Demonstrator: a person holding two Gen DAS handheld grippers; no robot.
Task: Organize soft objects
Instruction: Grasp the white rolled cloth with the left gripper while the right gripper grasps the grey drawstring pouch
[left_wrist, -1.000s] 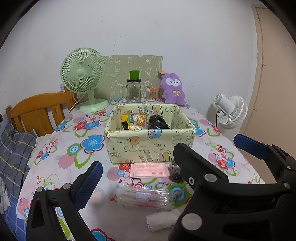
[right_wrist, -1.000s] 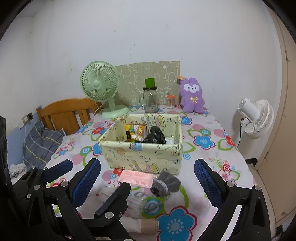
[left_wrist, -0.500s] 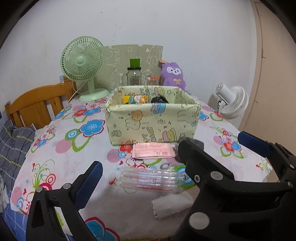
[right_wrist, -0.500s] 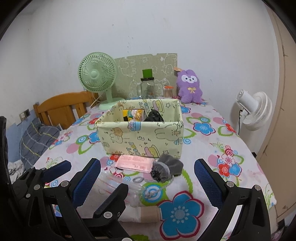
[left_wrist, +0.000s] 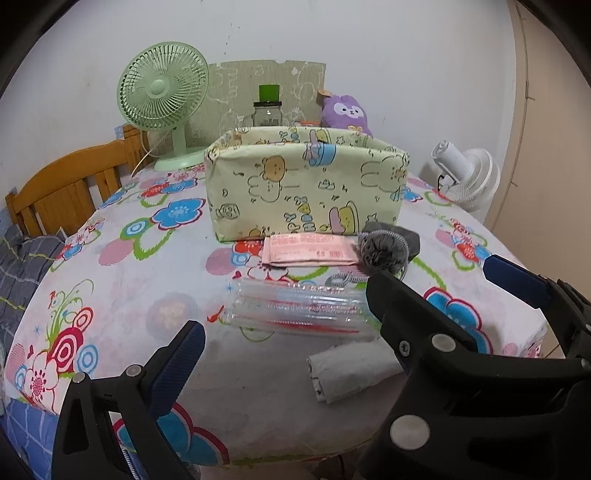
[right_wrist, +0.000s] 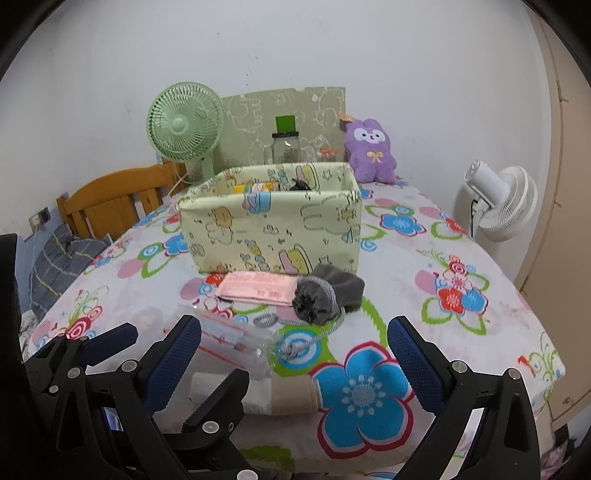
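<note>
Over table edge, tongs (right_wrist: 293, 363) lower.

Left gripper (left_wrist: 284, 325): jaws spread wide, blue-padded fingers (left_wrist: 177, 363) empty, held low and level, pointing forward. Right gripper (right_wrist: 295, 362): jaws likewise wide apart, nothing between its blue pads (right_wrist: 413, 363), level, set just beside the left gripper.

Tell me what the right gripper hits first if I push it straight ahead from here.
Likely the grey drawstring pouch lying between the open right gripper fingers' line and the fabric box; its cord comes sooner. Depth is uncertain.
</note>
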